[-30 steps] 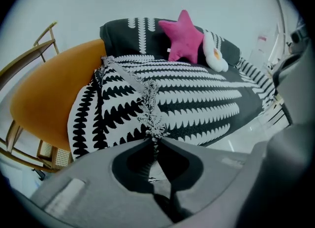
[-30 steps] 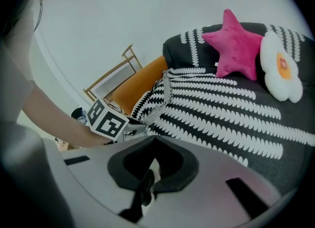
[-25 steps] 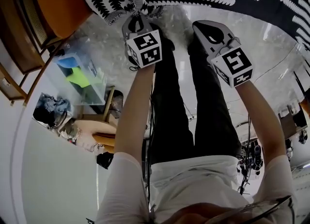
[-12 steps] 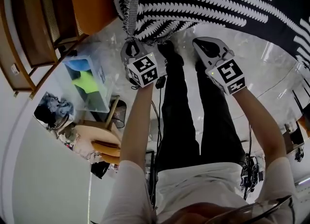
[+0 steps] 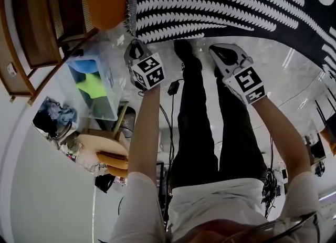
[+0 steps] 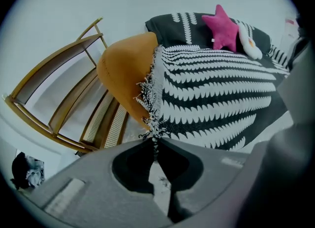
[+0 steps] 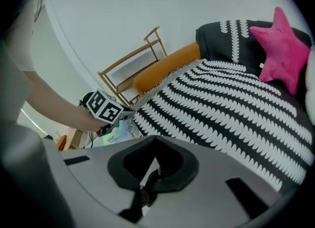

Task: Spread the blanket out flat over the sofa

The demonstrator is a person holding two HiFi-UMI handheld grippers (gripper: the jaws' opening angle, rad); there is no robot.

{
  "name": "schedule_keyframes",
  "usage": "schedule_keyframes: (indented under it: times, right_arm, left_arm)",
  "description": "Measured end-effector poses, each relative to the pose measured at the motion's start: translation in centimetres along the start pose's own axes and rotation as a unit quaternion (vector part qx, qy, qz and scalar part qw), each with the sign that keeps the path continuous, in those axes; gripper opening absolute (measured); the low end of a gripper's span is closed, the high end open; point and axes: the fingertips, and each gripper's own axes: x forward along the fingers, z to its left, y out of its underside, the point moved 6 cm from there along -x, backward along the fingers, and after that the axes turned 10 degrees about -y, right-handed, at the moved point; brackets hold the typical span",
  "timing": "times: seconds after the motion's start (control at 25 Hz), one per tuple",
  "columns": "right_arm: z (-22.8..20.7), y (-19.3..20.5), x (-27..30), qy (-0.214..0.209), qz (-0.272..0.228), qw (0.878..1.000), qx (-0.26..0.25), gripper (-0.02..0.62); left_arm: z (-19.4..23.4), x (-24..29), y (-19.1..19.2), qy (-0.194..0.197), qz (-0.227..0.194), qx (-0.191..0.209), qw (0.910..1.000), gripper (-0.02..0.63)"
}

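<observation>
Blanket (image 5: 220, 0) (image 6: 211, 94) (image 7: 231, 109): black w/ rows of white leaf-like marks, fringed edge. It lay over the sofa (image 6: 123, 69) seat & back, mostly flat, w/ its fringed corner at the sofa's orange arm end. L hand-held gripper (image 5: 135, 48) (image 6: 153, 141): jaws clamped on that corner's fringe, threads pinched between the tips. R hand-held gripper (image 5: 218, 50) (image 7: 153, 138): jaws together, nothing in them, just off the blanket's front edge, above the floor. Pink star cushion (image 6: 224, 25) (image 7: 285, 49) leaned on the blanket-covered sofa back.

Looks like a home living room: an orange-armed sofa (image 6: 125, 69) under a black-and-white patterned blanket (image 6: 211, 89), a pink star-shaped cushion (image 6: 224, 26), and a wooden cane-panelled rack (image 6: 64, 104) alongside.
</observation>
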Motion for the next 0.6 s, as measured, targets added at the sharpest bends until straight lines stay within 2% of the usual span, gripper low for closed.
schedule_keyframes:
  times: [0.28,0.6]
  right_arm:
    - [0.2,0.4,2.4,0.001,0.005,1.0,0.007,-0.003]
    - [-0.8,0.3,3.8,0.008,0.016,1.0,0.01,-0.003]
  left_arm:
    - [1.0,3.6,1.8,0.003,0.022,-0.002,0.9997,0.023]
    - [1.1,6.4,1.9,0.012,0.02,-0.003,0.9997,0.025]
